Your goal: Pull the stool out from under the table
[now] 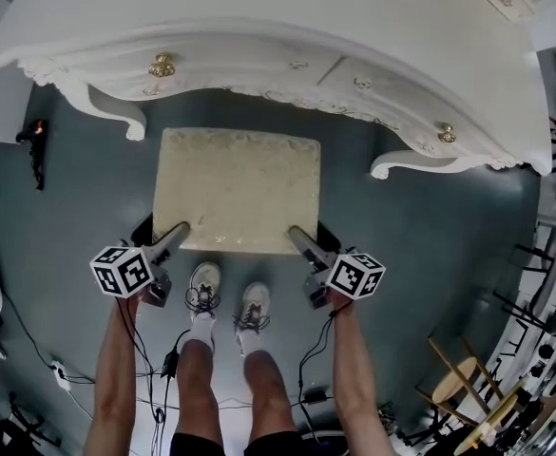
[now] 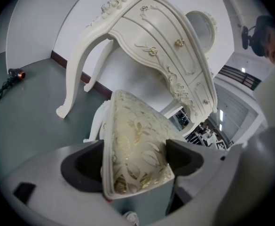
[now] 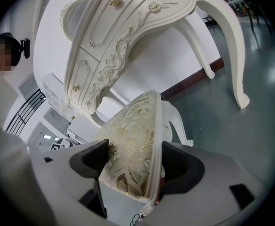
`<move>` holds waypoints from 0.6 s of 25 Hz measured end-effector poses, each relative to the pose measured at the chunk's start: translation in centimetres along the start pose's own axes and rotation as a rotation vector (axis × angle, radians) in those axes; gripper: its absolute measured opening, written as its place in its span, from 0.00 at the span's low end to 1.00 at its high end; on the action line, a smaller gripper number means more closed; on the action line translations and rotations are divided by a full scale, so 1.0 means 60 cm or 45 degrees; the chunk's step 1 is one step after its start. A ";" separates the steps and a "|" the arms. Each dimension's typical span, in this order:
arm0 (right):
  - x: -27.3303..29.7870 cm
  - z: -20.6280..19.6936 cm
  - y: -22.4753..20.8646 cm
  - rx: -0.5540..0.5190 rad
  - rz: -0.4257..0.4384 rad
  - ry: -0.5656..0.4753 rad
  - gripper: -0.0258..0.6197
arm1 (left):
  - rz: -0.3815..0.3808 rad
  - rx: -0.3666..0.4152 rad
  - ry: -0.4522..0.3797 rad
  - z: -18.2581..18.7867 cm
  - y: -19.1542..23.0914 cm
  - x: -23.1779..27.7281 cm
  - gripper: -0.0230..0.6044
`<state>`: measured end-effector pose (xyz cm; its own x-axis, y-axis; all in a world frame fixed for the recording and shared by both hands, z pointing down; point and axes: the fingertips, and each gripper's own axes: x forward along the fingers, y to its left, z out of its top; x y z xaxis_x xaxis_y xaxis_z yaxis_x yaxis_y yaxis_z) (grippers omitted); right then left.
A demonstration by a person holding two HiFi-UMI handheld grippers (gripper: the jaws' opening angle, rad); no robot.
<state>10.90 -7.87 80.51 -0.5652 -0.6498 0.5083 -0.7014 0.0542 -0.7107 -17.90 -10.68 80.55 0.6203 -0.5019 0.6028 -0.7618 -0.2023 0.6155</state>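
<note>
Here we are at the white carved table (image 1: 258,27), and the stool (image 1: 237,190) stands on the grey floor (image 1: 430,226) in the gap between the table's two curved front legs. Its cream, gold-leaf-patterned seat shows almost whole from above, and the far edge lies close to the table's scalloped front rail. The person stands at the near side, both white shoes (image 1: 203,288) planted just short of the seat's near edge, arms stretched forward. The left gripper (image 1: 178,233) is on the near left corner of the seat. Its own view shows the dark jaws clamped on that corner, one pad on the cushion's top and the other against the pale rim. The right gripper (image 1: 299,238) mirrors it on the near right corner, and there too the jaws are closed onto the seat, cushion and rim pinched between the black pads. Each marker cube (image 1: 123,270) sits back near the person's hand. From the left gripper view one white stool leg (image 2: 96,124) shows below the seat, with a table leg (image 2: 76,69) sweeping down to the floor beyond it. Black cables (image 1: 154,369) trail over the floor by the person's legs.
</note>
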 end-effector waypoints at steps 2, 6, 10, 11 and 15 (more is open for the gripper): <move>-0.011 -0.018 0.005 0.007 -0.002 0.006 0.61 | -0.001 -0.003 0.007 -0.017 0.000 -0.014 0.69; -0.035 -0.060 0.011 0.017 -0.008 0.023 0.61 | -0.005 -0.004 0.026 -0.055 -0.002 -0.041 0.69; -0.059 -0.101 0.017 0.020 -0.006 0.052 0.61 | -0.011 -0.012 0.047 -0.096 -0.004 -0.067 0.69; -0.064 -0.110 0.018 0.022 -0.005 0.059 0.61 | -0.011 -0.015 0.053 -0.106 -0.004 -0.073 0.69; -0.083 -0.150 0.019 0.037 0.004 0.087 0.61 | -0.015 -0.026 0.093 -0.149 -0.003 -0.093 0.69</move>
<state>9.03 2.28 81.54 -0.5963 -0.5965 0.5372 -0.6872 0.0334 -0.7257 -19.57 -0.32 81.62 0.6417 -0.4370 0.6303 -0.7507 -0.1900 0.6327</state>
